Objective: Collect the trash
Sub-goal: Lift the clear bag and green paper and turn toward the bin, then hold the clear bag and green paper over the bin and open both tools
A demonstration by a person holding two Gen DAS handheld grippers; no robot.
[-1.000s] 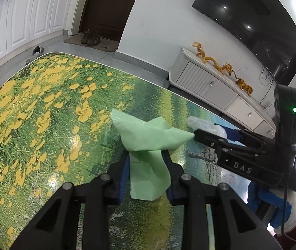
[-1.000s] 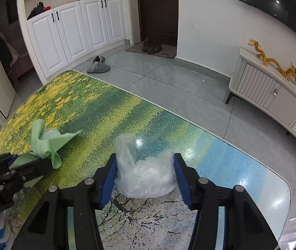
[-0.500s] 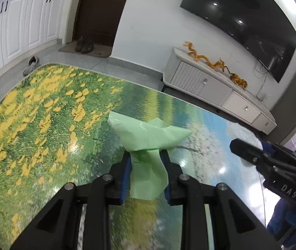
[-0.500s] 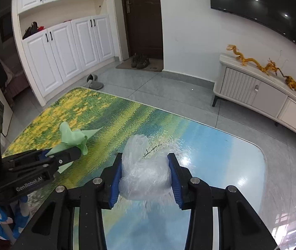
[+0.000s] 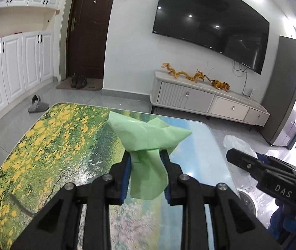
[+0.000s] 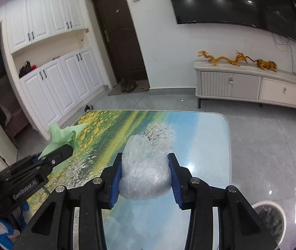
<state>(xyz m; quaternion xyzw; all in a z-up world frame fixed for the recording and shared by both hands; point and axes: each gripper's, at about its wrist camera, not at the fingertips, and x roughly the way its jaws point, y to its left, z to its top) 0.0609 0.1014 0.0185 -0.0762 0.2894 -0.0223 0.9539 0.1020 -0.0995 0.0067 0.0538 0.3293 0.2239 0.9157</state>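
Observation:
My left gripper point(image 5: 146, 156) is shut on a crumpled light green plastic bag point(image 5: 148, 139) and holds it above the table. The bag also shows in the right wrist view point(image 6: 64, 135), at the left gripper's tip. My right gripper point(image 6: 144, 156) is shut on a crumpled clear plastic bag point(image 6: 144, 166), lifted above the table. The clear bag shows in the left wrist view point(image 5: 238, 144) at the right. A round white trash bin point(image 6: 270, 216) with a dark liner stands on the floor at the lower right, beside the table.
The table point(image 5: 64, 145) has a glossy printed top with yellow flowers and blue sky; its right edge point(image 6: 228, 145) drops to grey floor tiles. A white TV cabinet point(image 5: 206, 102), white cupboards point(image 5: 12, 66), a dark door and a slipper point(image 5: 37, 106) lie beyond.
Both grippers have risen and tilted up with their bags, so more of the room shows. The trash bin has come into view at the lower right.

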